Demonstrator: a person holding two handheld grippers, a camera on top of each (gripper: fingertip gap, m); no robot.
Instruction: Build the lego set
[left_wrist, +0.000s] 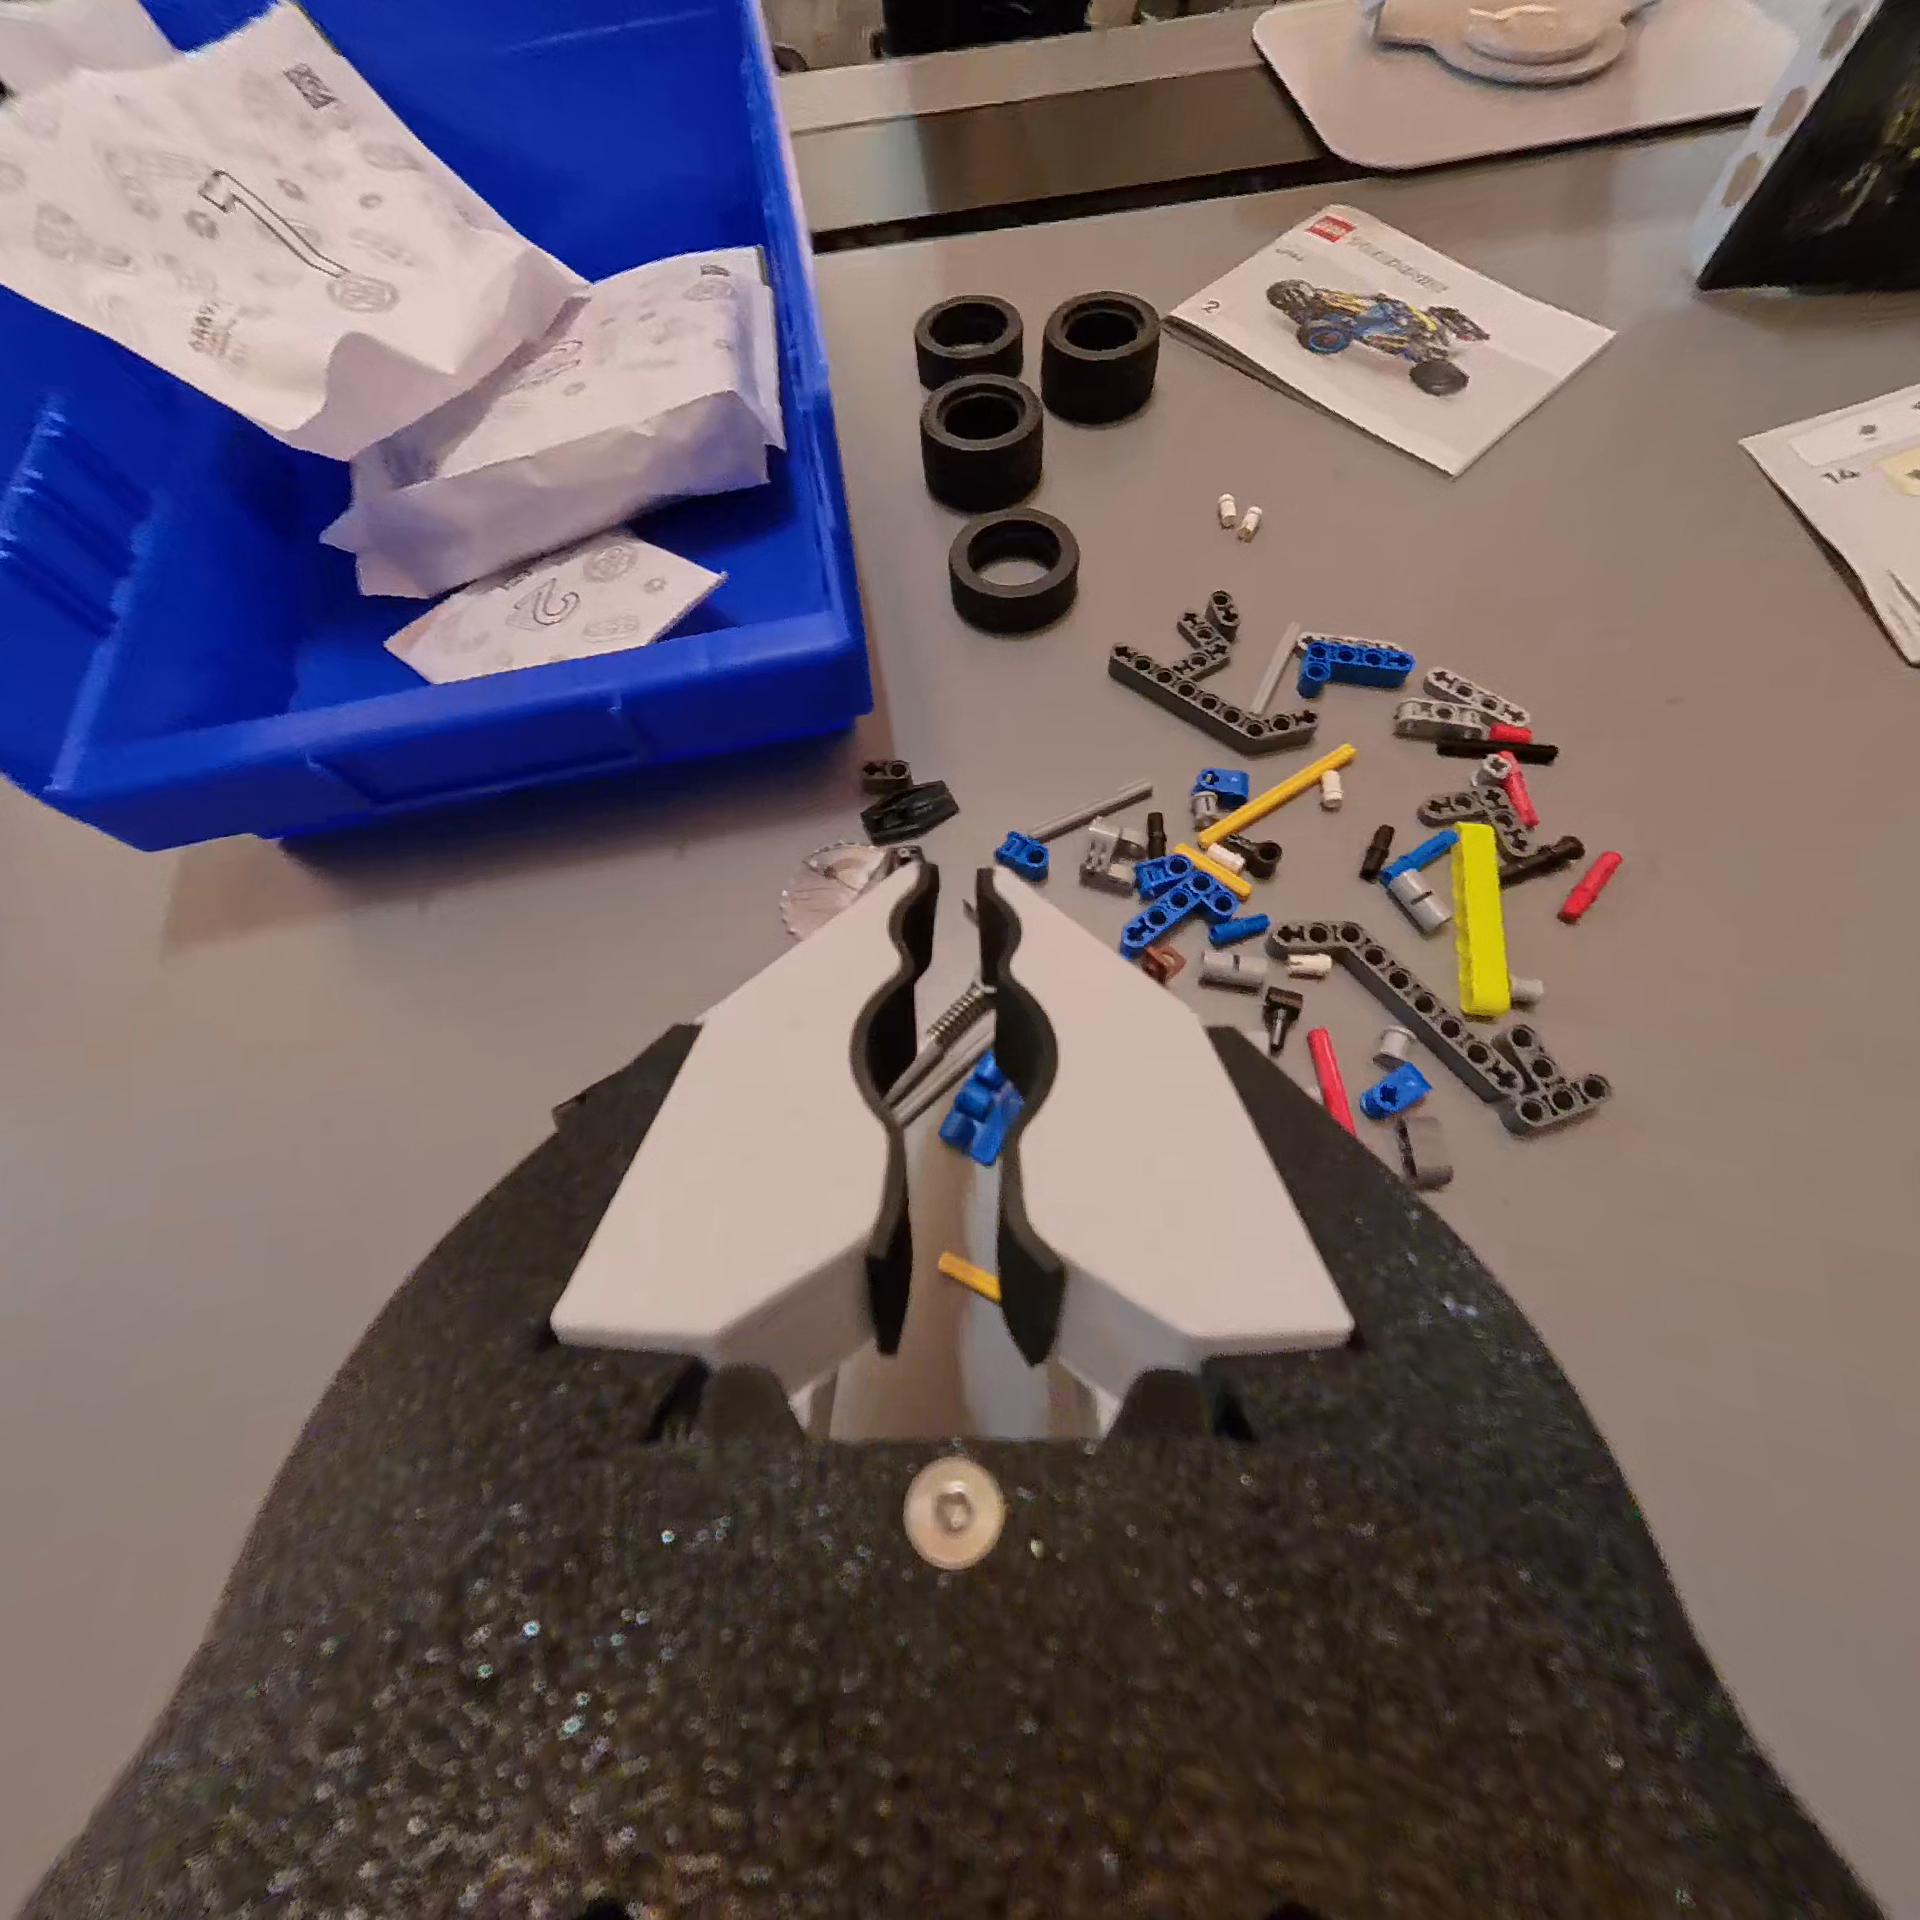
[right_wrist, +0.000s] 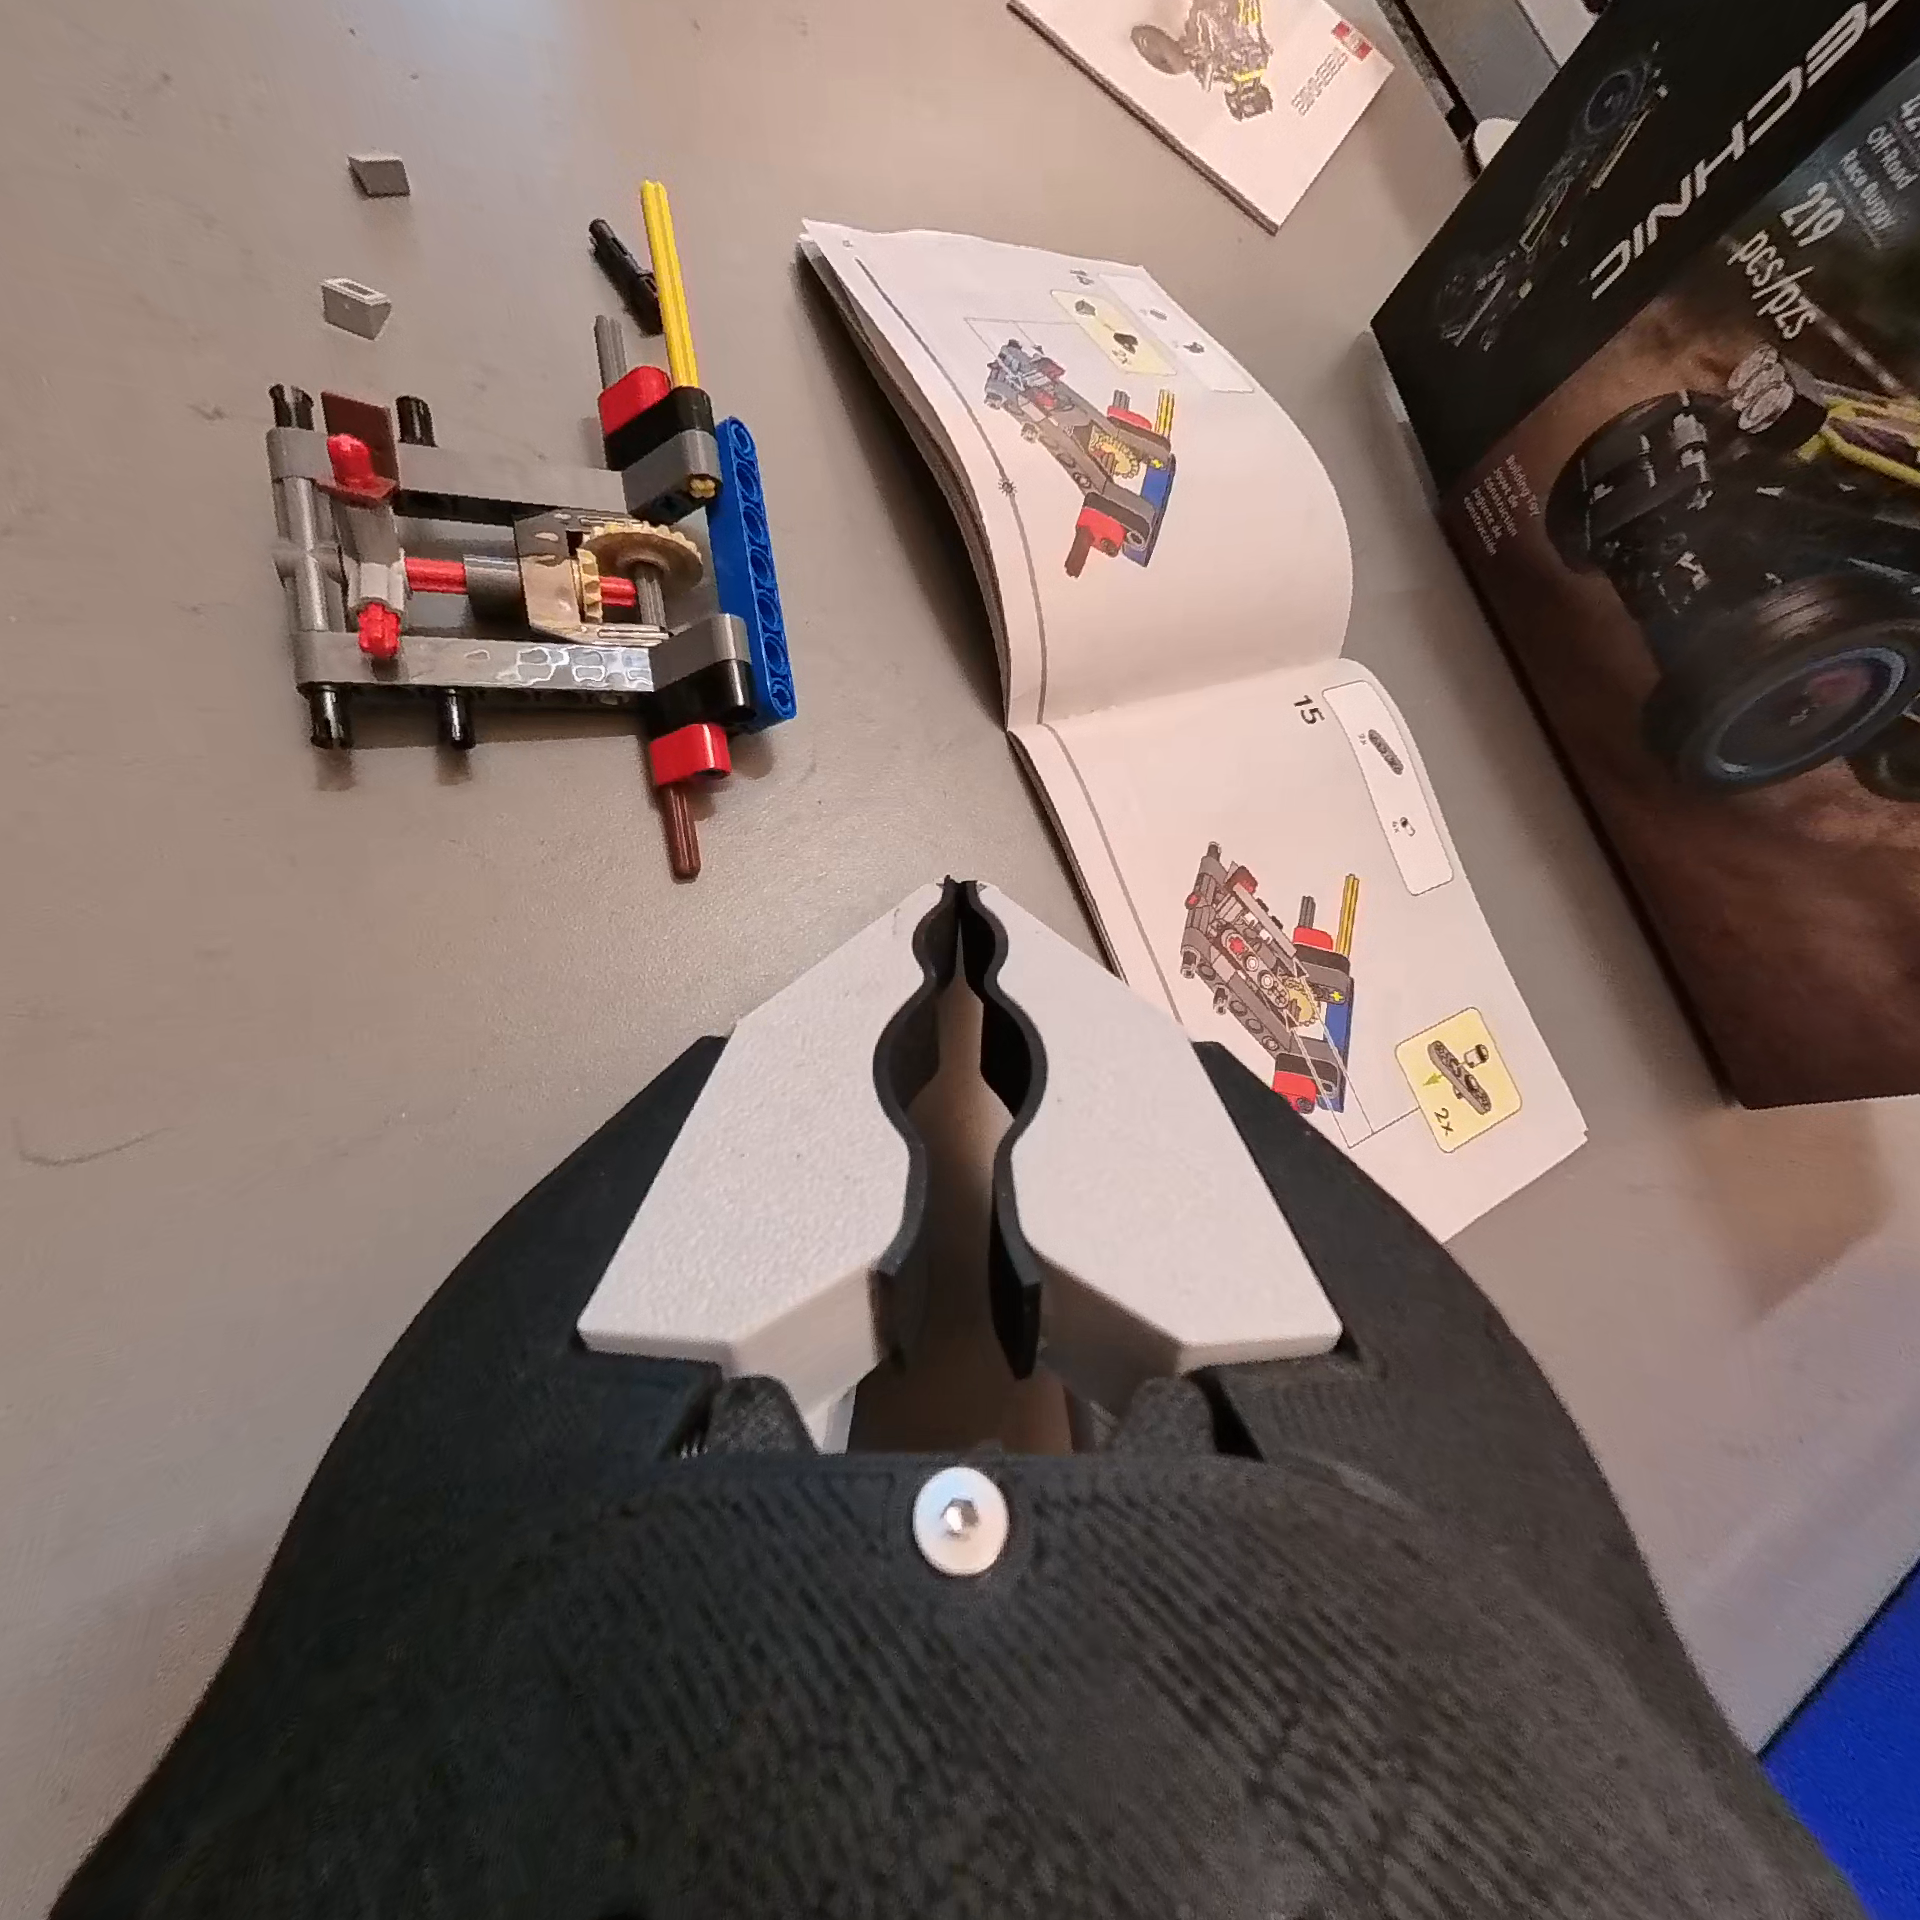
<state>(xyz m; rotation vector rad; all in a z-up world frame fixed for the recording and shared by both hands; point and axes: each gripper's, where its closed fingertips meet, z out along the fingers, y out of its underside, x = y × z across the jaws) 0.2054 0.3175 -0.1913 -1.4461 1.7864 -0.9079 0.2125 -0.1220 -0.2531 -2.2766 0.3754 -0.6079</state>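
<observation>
In the left wrist view my left gripper (left_wrist: 957, 883) hovers over the left edge of a pile of loose Lego parts (left_wrist: 1340, 883). Its jaws stand a narrow gap apart and nothing is held. A spring shock absorber (left_wrist: 951, 1023) and a blue connector (left_wrist: 980, 1112) lie on the table under it, seen through the gap. In the right wrist view my right gripper (right_wrist: 961, 888) is shut and empty, a little above the table. The part-built chassis (right_wrist: 520, 566), with a blue beam, tan gears and a yellow axle, lies ahead to its left.
A blue bin (left_wrist: 665, 727) with paper bags stands at the left. Several black tyres (left_wrist: 997, 447) and a closed booklet (left_wrist: 1392, 332) lie behind the pile. The open instruction booklet (right_wrist: 1174, 644) and the set's box (right_wrist: 1714, 520) lie to the right of the chassis. The left gripper's tips are roughly 45 cm from the right gripper's. To reach the blue connector (left_wrist: 980, 1112) in a straight line is about 6 cm for my left fingers, about 45 cm for my right.
</observation>
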